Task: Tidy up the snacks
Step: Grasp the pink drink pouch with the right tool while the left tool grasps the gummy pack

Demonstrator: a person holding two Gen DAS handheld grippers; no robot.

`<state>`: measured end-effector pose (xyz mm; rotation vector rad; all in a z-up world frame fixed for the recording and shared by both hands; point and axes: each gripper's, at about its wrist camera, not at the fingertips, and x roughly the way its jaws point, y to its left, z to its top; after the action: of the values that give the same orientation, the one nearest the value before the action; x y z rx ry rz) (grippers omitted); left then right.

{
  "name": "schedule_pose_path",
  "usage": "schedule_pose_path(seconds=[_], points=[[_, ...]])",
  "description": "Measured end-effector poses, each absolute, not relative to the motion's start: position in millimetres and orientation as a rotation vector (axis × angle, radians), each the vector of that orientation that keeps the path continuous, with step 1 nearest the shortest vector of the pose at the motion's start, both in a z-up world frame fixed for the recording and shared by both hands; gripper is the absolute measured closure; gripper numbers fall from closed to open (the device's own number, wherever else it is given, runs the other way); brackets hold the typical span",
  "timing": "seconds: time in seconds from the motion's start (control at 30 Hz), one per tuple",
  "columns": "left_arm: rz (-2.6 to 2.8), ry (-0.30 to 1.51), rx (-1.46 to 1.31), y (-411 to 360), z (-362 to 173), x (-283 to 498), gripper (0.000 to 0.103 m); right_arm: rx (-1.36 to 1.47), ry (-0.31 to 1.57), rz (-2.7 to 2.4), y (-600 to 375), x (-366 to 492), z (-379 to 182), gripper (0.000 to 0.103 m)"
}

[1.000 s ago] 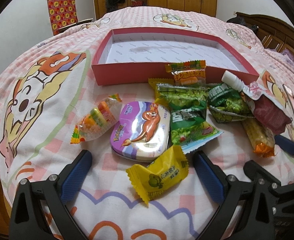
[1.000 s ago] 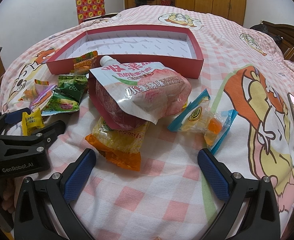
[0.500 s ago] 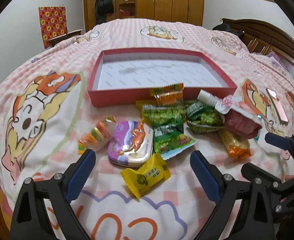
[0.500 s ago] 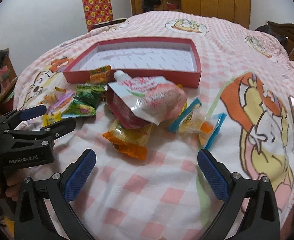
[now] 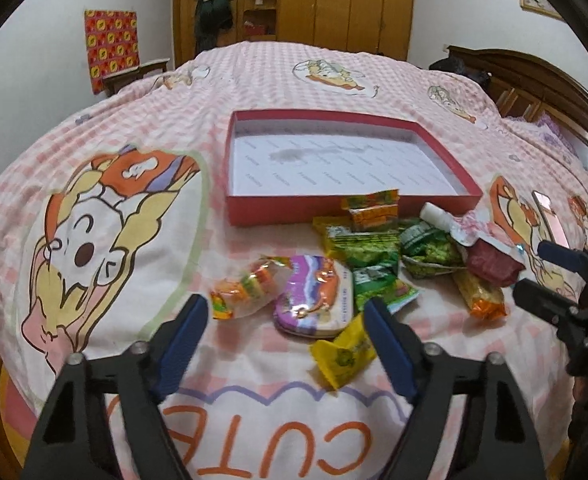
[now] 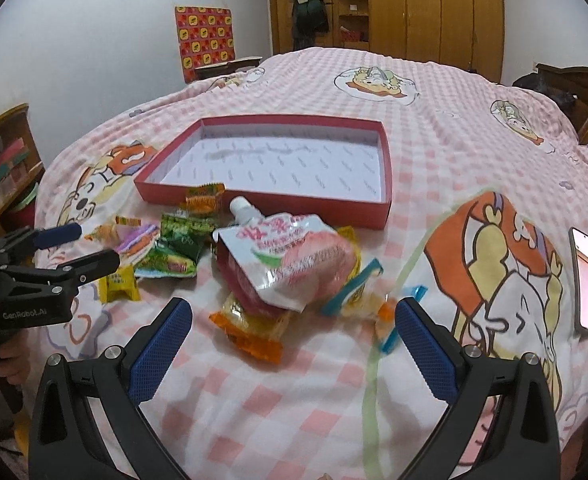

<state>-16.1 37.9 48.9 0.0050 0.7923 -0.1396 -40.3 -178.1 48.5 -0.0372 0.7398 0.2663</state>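
A shallow red box (image 5: 254,208) (image 6: 385,184) lies empty on the bed. In front of it is a heap of snacks: a purple tin (image 5: 313,304), a yellow candy (image 5: 341,356) (image 6: 118,282), a clear candy bag (image 5: 246,294), green packets (image 5: 357,240) (image 6: 182,236), an orange packet (image 5: 373,208), a pink spouted pouch (image 6: 286,256) (image 5: 485,256), an orange-ended bar (image 6: 250,328) and a blue-edged packet (image 6: 365,292). My left gripper (image 5: 286,344) is open and empty above the tin. My right gripper (image 6: 294,340) is open and empty above the pouch.
The bed has a pink checked cover with cartoon prints. A phone (image 6: 587,280) lies on the bed at the right. A wooden wardrobe (image 6: 413,4) stands behind, a headboard (image 5: 533,80) at the right and a shelf (image 6: 10,160) at the left.
Both grippers have risen and drawn back from the snacks, so the heap and the box look smaller and farther. Both stay open. Nothing was picked up.
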Motion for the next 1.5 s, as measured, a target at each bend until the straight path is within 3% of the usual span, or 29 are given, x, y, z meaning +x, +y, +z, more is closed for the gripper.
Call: schedule_pose_path(seconds=[0.2,0.53,0.63,0.73,1.0,1.07,1.3,1.43,1.5], points=[[-0.142,0.841,0.01,43,40,1,0.038,-0.051,0.737,0.28,-174,-28,53,0.0],[-0.128,0.838,-0.071,70,37,14,0.04,-0.092,0.741,0.317,-162,-11,51,0.0],[-0.151,0.847,-0.101,73,34,22,0.049,-0.095,0.746,0.319,-160,-7,49,0.0],[-0.183,0.843,-0.112,70,33,26,0.056,-0.089,0.753,0.325,-160,-3,47,0.005],[-0.216,0.831,-0.11,64,31,33,0.058,-0.103,0.767,0.335,-158,-1,43,0.013],[-0.217,0.835,-0.12,64,31,35,0.066,-0.098,0.769,0.339,-158,-1,43,0.017],[-0.219,0.831,-0.114,64,33,34,0.069,-0.094,0.77,0.343,-160,-1,44,0.018],[-0.228,0.819,-0.127,63,38,28,0.069,-0.078,0.761,0.341,-160,-1,47,0.028],[-0.225,0.808,-0.127,63,41,25,0.069,-0.061,0.749,0.345,-162,-3,50,0.042]])
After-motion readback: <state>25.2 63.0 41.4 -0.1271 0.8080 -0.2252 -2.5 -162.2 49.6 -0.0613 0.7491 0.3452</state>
